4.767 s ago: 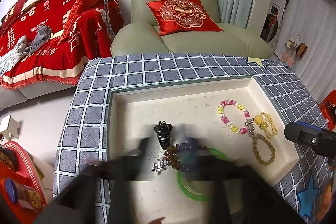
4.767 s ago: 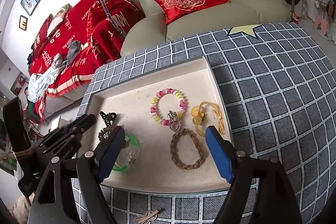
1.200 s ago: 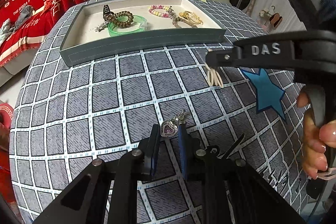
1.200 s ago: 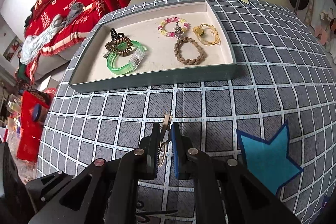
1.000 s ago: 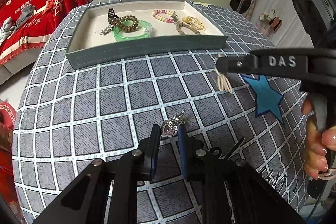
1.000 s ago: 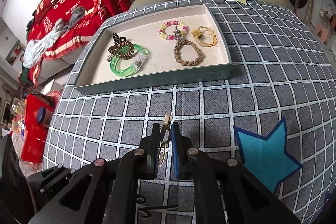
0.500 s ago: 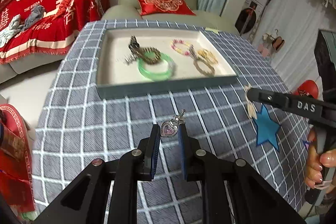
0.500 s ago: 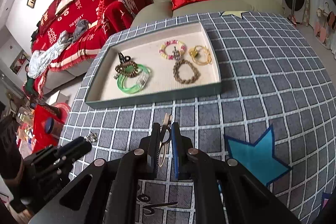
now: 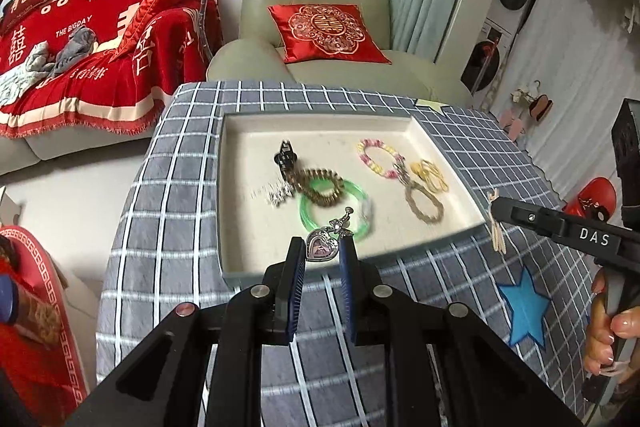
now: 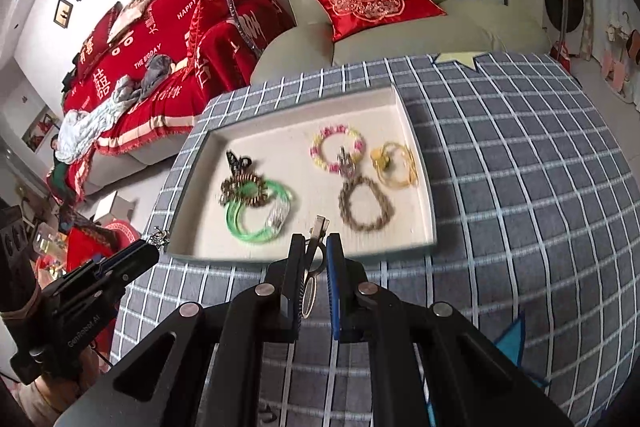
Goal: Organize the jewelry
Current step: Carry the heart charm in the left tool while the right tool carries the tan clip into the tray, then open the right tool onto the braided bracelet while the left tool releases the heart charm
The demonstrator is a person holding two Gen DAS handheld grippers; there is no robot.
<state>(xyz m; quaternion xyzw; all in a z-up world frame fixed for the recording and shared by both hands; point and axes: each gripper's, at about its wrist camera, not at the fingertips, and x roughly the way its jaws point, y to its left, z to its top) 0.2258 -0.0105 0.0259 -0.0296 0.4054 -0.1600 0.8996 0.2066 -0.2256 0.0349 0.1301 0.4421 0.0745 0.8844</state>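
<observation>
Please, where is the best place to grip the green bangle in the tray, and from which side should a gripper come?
Probably from above, on the near-right arc of the green bangle. It lies flat in the tray, so fingers can straddle the thin band there. The far-left arc is covered by the brown coil hair tie.

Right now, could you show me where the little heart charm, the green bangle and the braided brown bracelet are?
heart charm (image 9: 321,247): left wrist view, on the heart's purple face, between the gripper's fingers.
green bangle (image 10: 244,231): right wrist view, on its lower-left curve.
braided brown bracelet (image 10: 385,207): right wrist view, on its right side.
</observation>
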